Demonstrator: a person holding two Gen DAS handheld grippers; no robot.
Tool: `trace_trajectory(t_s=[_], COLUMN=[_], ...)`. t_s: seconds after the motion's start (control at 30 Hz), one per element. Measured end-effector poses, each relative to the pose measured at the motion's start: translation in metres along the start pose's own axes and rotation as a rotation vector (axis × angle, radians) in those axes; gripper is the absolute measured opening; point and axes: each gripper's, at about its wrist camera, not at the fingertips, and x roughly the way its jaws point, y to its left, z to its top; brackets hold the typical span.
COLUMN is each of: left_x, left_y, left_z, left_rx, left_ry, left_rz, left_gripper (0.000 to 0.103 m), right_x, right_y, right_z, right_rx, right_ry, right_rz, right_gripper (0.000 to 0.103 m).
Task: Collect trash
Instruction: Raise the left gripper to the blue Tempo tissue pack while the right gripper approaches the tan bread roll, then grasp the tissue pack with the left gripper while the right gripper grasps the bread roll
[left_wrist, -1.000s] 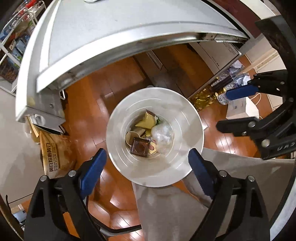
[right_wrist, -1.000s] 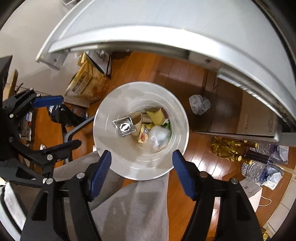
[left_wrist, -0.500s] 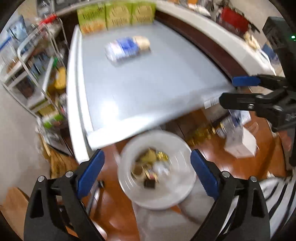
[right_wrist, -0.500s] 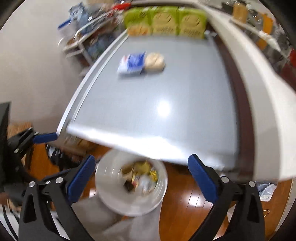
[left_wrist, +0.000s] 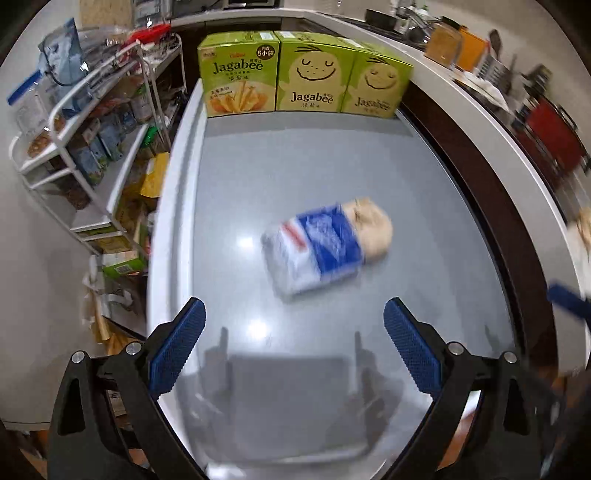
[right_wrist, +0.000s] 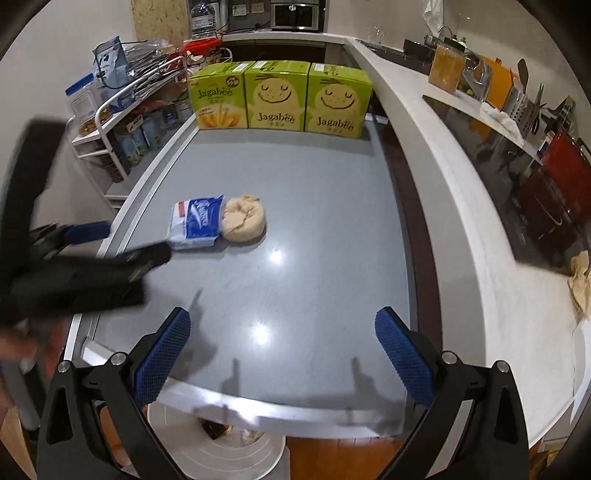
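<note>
Trash left on the grey table (left_wrist: 332, 155) is two pieces, seen from the left wrist view at 12 o'clock of the left gripper (left_wrist: 293, 345), whose jaws gape with nothing between: one blue-and-white wrapper (left_wrist: 314, 251) touching one beige paper wad (left_wrist: 373, 230); I judge that a grab at their seam could pinch only film and knock the wad away. From the right wrist view, the right gripper (right_wrist: 282, 356) is likewise spread and unladen, three Jagabee boxes (right_wrist: 277, 98) stand at 12 o'clock, and one white bin (right_wrist: 218, 456) sits at 6 o'clock under the table edge, so a drop released early would likely miss it.
</note>
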Motion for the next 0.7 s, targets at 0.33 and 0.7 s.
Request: trace_trajectory(t_s=[0.33,0.7], left_x=[0.052,0.041], left_y=[-0.001,0.029], left_z=[0.026,0.024], left_rx=[-0.002,0.052], left_ry=[0.074,0.045], left_rz=[0.026,0.064], left_gripper=[0.093,0.093], right_x=[0.036,0.108], right_y=[-0.007,0.031], right_z=[0.026,0.079], right_rx=[-0.037,-0.217], right_ry=[0.037,0.108], right_rz=[-0.008,0.082], right_gripper=[0.098,0.074])
